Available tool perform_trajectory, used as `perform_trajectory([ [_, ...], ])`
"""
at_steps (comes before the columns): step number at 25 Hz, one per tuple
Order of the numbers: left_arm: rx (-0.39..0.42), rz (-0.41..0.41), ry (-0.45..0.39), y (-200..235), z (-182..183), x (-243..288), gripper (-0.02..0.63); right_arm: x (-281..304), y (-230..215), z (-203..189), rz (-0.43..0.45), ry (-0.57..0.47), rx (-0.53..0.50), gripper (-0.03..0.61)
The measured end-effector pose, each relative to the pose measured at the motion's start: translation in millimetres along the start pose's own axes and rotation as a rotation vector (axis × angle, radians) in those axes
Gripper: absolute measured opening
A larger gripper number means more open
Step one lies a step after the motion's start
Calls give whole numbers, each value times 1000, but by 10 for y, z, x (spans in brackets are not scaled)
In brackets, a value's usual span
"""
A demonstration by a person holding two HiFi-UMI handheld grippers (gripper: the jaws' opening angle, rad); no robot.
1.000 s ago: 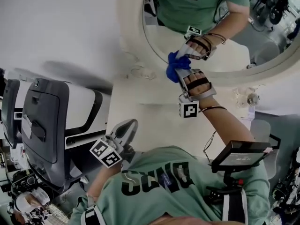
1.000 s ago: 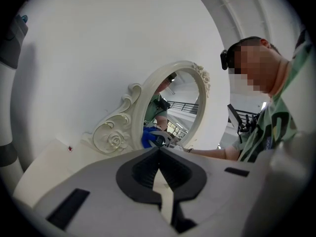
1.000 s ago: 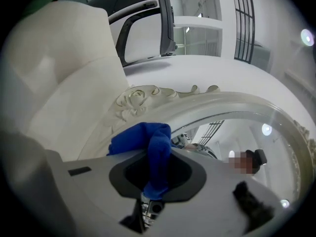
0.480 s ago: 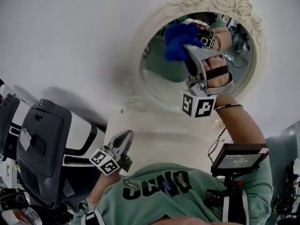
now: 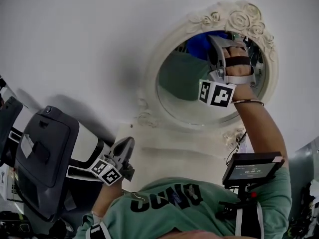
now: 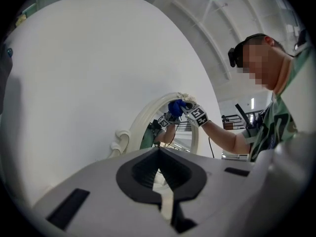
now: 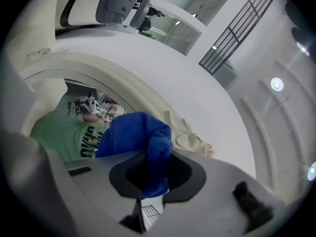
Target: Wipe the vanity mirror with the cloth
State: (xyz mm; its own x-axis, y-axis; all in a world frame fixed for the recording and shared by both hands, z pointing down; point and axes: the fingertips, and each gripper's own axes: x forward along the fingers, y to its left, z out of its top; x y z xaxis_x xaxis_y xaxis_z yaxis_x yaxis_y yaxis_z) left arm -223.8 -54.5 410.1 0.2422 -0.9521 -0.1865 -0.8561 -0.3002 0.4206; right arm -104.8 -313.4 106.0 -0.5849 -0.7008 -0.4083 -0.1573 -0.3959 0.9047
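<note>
A round vanity mirror (image 5: 187,83) in an ornate cream frame (image 5: 234,19) hangs on the white wall. My right gripper (image 5: 218,40) is raised against the top of the glass, shut on a blue cloth (image 5: 199,45) that is pressed to the mirror just under the frame's rose carving. In the right gripper view the blue cloth (image 7: 145,142) bulges out between the jaws, touching the mirror glass (image 7: 69,127). My left gripper (image 5: 124,147) hangs low by my chest, shut and holding nothing. It faces the mirror (image 6: 170,132), where the cloth (image 6: 176,106) shows far off.
A grey and white seat (image 5: 45,153) stands at the lower left. A white vanity top (image 5: 174,153) lies under the mirror. A small screen (image 5: 251,168) on a chest mount sits beside my right forearm. Bare white wall (image 5: 75,39) fills the left.
My right gripper has carried the cloth from the mirror's lower edge up across the glass to its top. The left gripper has drifted slightly lower.
</note>
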Motion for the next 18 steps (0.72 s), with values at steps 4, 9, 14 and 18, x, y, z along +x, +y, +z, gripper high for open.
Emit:
perform_trajectory([
  [4, 106, 30, 10, 95, 181, 74, 9, 12, -20, -3, 4, 7, -1, 55],
  [9, 340, 62, 77, 151, 237, 422, 9, 8, 156, 37, 2, -4, 10, 52],
  [14, 335, 15, 147, 89, -20, 643, 9, -374, 1029, 337, 101, -79, -24, 52],
  [18, 302, -8, 193, 160, -304, 769, 9, -720, 1932, 504, 177, -134, -68, 52],
])
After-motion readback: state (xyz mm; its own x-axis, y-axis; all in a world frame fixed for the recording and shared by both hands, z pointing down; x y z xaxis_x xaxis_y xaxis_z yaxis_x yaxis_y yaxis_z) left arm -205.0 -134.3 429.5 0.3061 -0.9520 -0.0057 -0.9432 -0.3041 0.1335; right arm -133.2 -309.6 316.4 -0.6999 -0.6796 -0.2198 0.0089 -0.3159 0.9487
